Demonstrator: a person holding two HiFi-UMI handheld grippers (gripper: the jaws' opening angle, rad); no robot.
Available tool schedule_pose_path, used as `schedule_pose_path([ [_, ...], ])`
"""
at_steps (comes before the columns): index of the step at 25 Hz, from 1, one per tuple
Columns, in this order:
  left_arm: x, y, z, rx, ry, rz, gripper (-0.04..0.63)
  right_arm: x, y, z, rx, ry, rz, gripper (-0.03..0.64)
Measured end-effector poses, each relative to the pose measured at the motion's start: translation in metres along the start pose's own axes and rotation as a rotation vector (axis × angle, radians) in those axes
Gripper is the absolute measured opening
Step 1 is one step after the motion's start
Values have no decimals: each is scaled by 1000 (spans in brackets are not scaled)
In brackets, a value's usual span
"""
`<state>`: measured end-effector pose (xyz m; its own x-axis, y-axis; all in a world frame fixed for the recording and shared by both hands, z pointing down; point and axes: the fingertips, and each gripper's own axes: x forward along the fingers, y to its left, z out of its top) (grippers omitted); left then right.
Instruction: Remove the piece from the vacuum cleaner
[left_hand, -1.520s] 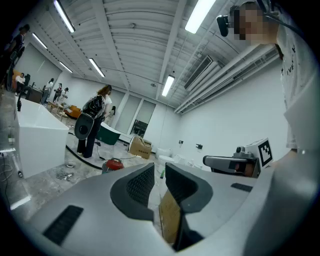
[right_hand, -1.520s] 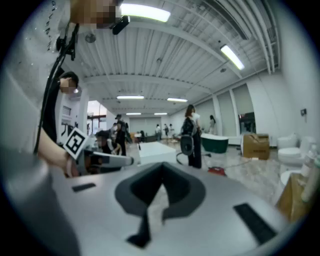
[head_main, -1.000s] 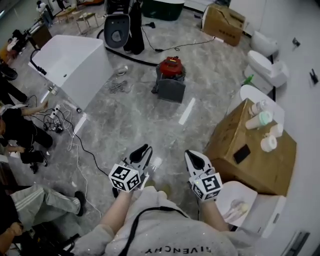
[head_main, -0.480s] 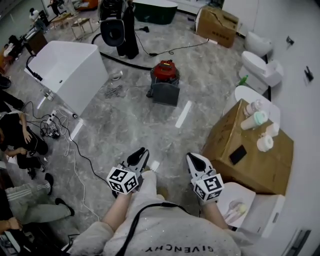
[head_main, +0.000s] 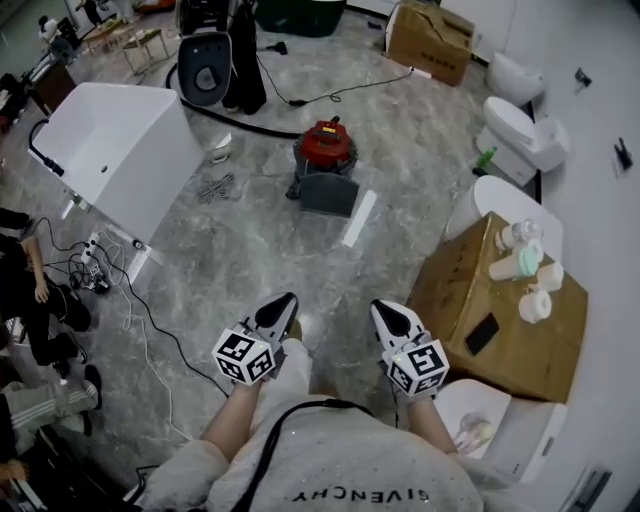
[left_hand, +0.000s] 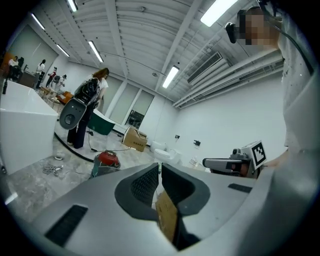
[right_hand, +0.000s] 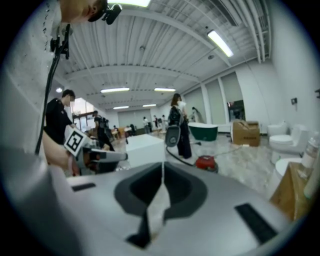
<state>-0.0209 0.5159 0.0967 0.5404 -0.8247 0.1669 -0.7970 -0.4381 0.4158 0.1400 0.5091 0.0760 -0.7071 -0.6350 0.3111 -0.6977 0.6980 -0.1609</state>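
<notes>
**Grippers closed and empty, vacuum cleaner well out of reach**

The left gripper (head_main: 281, 307), a grey two-jaw tool with a marker cube, sits at lower centre of the head view. Its jaws have just been closing and now stand all but together, with nothing between them. The right gripper (head_main: 389, 316), just beside it, has its jaws fully together and is also empty. Both point up the frame towards the task's thing.

That thing is the vacuum cleaner (head_main: 325, 160), a squat drum with a red top and a dark grey body. It stands on the grey marbled floor (head_main: 250, 240) in the upper middle of the frame, well apart from both grippers. A black hose (head_main: 240, 118) curves away from it towards the upper left.

I cannot tell from here which piece is meant. If it is the hose, it should be light and bendy along its length, so the firmer end at the drum looks the better place to grip. The drum may roll or shift when pulled, so one gripper may need to steady it.

There are two grippers, one vacuum cleaner and one hose. Two brown cardboard boxes show: one box (head_main: 470, 300) at lower right carrying a few small bottles, the other (head_main: 432, 40) at the top right. One white bathtub (head_main: 110, 140) stands at the upper left.
</notes>
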Motion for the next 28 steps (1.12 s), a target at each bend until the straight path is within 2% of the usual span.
schedule_pose_path([
  [5, 44, 44, 37, 23, 14, -66, 25, 63, -24, 26, 35, -6, -25, 14],
  [9, 66, 71, 52, 31, 37, -117, 23, 104, -34, 35, 21, 3, -58, 14],
  [16, 100, 125, 70, 13, 53, -109, 23, 155, -52, 49, -21, 35, -94, 14],
  [23, 139, 153, 74, -12, 60, -91, 23, 181, -80, 48, -6, 64, -129, 14],
  [28, 171, 166, 77, -13, 66, -90, 23, 208, -112, 43, 13, 97, -119, 14],
])
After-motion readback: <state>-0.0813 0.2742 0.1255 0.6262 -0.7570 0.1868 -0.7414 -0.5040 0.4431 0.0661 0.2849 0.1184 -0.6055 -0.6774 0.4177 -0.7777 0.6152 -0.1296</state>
